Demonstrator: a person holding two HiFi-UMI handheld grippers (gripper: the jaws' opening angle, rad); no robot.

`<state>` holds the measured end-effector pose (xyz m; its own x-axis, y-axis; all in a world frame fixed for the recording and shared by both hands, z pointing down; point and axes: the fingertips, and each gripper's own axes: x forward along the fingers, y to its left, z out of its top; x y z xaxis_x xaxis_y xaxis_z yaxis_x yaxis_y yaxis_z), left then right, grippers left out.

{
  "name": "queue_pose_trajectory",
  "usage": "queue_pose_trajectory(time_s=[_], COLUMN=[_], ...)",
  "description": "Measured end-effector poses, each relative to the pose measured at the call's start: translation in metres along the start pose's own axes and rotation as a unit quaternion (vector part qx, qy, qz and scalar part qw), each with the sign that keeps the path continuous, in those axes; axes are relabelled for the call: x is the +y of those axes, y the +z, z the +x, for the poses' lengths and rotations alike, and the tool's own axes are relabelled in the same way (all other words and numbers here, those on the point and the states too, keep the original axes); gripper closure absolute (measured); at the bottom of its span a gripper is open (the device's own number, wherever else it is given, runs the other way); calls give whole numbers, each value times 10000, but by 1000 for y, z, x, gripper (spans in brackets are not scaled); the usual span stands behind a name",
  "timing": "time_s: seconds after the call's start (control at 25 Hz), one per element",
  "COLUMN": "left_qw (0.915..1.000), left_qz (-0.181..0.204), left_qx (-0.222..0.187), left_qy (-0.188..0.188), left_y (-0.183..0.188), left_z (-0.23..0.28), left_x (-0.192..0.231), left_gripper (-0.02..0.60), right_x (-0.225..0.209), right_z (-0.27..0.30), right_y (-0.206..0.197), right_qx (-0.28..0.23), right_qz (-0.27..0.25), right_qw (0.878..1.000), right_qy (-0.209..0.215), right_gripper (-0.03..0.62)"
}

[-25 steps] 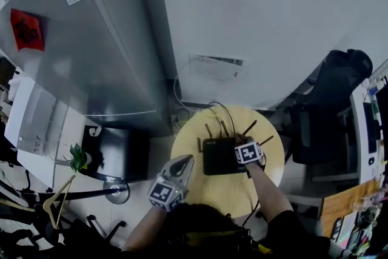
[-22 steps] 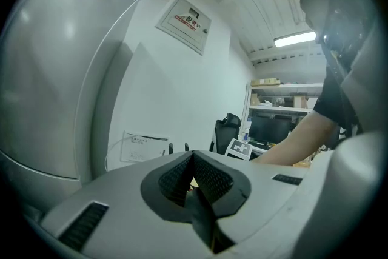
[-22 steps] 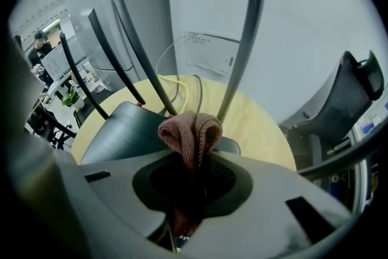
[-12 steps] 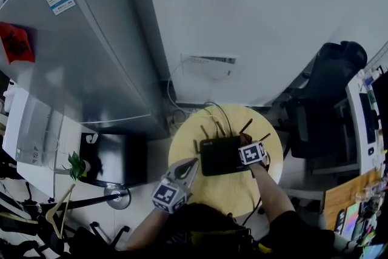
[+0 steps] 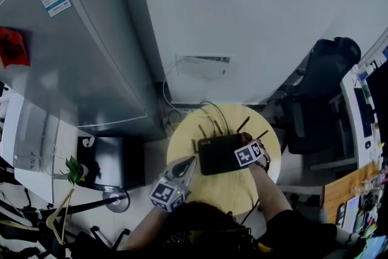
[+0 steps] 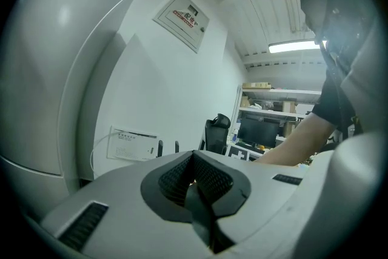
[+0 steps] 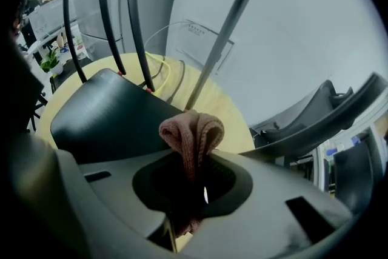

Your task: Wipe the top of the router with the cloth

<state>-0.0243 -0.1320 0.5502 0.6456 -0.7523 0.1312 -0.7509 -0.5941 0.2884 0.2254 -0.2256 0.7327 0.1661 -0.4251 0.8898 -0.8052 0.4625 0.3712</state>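
My left gripper [image 6: 195, 184] and right gripper [image 7: 193, 158] are pale grey with black ribbed pads [image 6: 213, 180] and black-white marker cubes [image 5: 167, 194]; my short sleeves [image 5: 286, 224] are black.

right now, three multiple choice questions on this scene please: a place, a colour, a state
1. The router sits: A on the round table; B under it; C held above it.
2. The cloth is: A blue; B white; C pinkish brown.
3. The right gripper is: A open, empty; B shut on the cloth; C open around the cloth.
Answers: 1 A, it lies on the tabletop; 2 C, seen in the right gripper view; 3 B, the fold is pinched between its jaws.
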Motion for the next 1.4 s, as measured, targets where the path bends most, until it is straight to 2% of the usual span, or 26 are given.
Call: queue_pose_trajectory(time_s=[0.4,0.52,0.64,0.72,0.8,0.92,1.08,1.4], left_qw=[9998,9996,9993,9989,9984,9975,9962,9919], left_qz=[71,116,112,93,29,26,25,33], left_qx=[-162,-212,-319,-384,-487,-614,-706,-714], left_qy=[90,109,176,238,279,349,506,1049], left_y=[9,10,14,16,21,29,33,33], left_z=[-15,-19,-23,-26,-29,-34,-45,-81], left_x=[1,-3,-5,-5,-8,-12,-14,-9], left_gripper=[580,580,580,580,580,580,580,580], right_x=[-8,-13,-12,-3,16,42,88,187], right_z=[-6,-22,-47,-62,-76,-87,-106,-112], right_y=[-16,-15,-4,7,13,10,25,49], right_qx=[146,-174,-785,-1259,-1571,-1668,-1724,-1444], right_qz=[-173,-37,141,230,305,634,862,210], right_qw=[9992,9992,9967,9916,9843,9709,9451,9240], right_qy=[-328,-348,-180,188,748,1595,2641,3534], right_gripper=[533,534,534,534,534,534,534,534])
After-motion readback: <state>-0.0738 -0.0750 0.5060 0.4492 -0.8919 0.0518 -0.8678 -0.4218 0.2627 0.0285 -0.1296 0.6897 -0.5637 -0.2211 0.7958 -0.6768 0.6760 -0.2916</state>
